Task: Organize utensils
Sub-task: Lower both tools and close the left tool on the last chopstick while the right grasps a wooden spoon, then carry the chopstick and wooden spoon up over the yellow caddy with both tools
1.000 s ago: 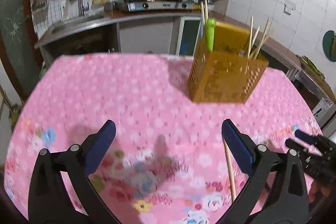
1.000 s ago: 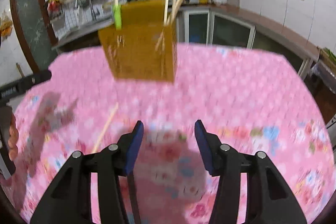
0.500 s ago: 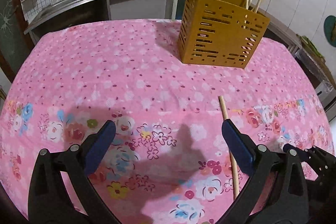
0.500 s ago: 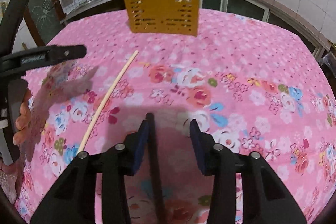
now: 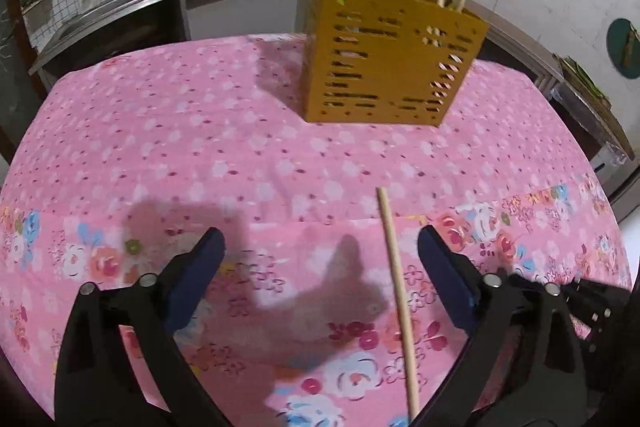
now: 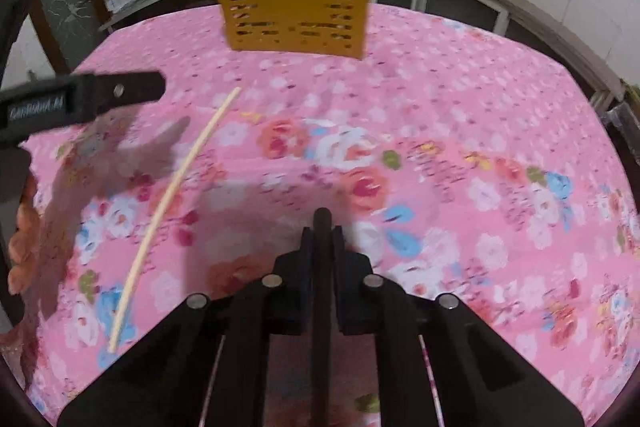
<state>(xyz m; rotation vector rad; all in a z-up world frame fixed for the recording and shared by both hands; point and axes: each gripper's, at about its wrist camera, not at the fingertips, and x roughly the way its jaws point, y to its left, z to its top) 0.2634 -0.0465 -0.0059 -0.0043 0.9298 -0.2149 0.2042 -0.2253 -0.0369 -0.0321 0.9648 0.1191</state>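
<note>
Left wrist view: the open left claw (image 5: 320, 263) hovers over a thin, light, stiff wooden chopstick (image 5: 397, 279) lying flat on the counter (image 5: 168, 131), probably best pinched mid-shaft, while the right claw (image 6: 322, 239) grips a dark, slender utensil (image 6: 322, 223).

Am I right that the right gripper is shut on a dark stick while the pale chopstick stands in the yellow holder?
Not quite: the pale chopstick lies flat on the pink tablecloth, as the right wrist view shows. The right gripper is indeed shut on the dark stick.

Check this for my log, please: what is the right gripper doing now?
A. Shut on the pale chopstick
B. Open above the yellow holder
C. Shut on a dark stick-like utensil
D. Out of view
C: the right gripper is clamped on a dark utensil, while the pale chopstick lies loose on the tablecloth.
</note>
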